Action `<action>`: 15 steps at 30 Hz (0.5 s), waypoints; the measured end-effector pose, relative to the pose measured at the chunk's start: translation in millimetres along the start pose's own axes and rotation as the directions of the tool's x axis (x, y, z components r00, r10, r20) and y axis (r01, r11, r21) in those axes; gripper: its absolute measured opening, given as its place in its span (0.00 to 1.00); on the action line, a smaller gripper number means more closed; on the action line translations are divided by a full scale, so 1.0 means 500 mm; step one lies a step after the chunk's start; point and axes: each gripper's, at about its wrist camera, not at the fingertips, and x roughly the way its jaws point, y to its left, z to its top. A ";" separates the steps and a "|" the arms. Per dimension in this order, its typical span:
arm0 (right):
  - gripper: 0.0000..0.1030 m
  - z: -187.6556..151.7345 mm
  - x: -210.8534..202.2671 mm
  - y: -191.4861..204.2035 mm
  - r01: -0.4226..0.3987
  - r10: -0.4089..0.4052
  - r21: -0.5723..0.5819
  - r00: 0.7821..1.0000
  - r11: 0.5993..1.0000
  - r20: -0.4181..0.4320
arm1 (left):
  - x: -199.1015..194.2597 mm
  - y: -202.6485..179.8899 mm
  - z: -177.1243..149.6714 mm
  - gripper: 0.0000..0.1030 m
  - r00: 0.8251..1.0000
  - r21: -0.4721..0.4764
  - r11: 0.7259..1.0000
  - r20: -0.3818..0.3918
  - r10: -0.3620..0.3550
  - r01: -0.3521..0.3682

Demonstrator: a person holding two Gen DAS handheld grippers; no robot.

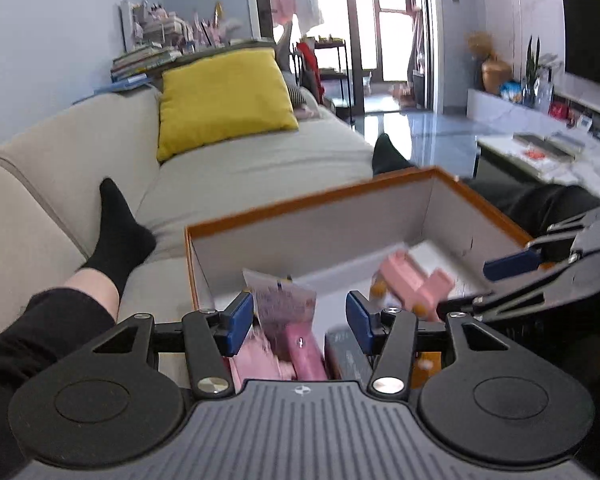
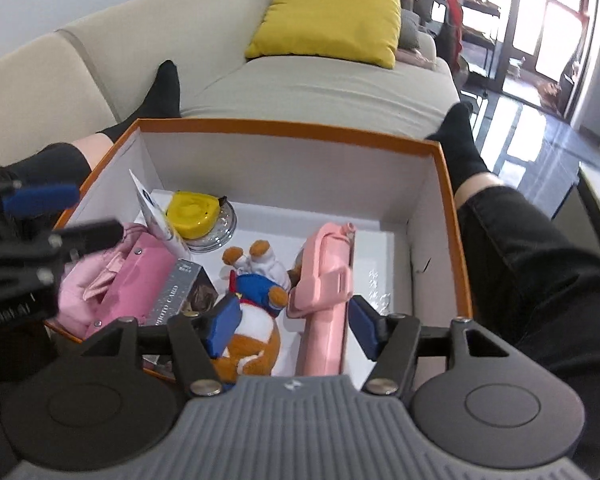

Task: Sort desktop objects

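Box (image 2: pixel 288 128) with the orange rim lay on your lap, already holding the plush dog (image 2: pixel 256 304), pink holder (image 2: pixel 328 280) and pink case (image 2: pixel 140 276); your right gripper (image 2: pixel 296 320) and left gripper (image 1: pixel 300 320) both hung spread and empty, angled down over it; better to clear the rim before reaching again

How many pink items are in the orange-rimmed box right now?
3: a light pink gadget at right, a pink case at left, and soft pink fabric beside that case. Others may be hidden underneath.
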 end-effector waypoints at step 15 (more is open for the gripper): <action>0.68 -0.036 0.017 0.001 -0.025 0.026 0.050 0.999 0.998 -0.019 | 0.042 0.003 -0.037 0.59 0.987 -0.050 0.999 -0.161 -0.004 -0.004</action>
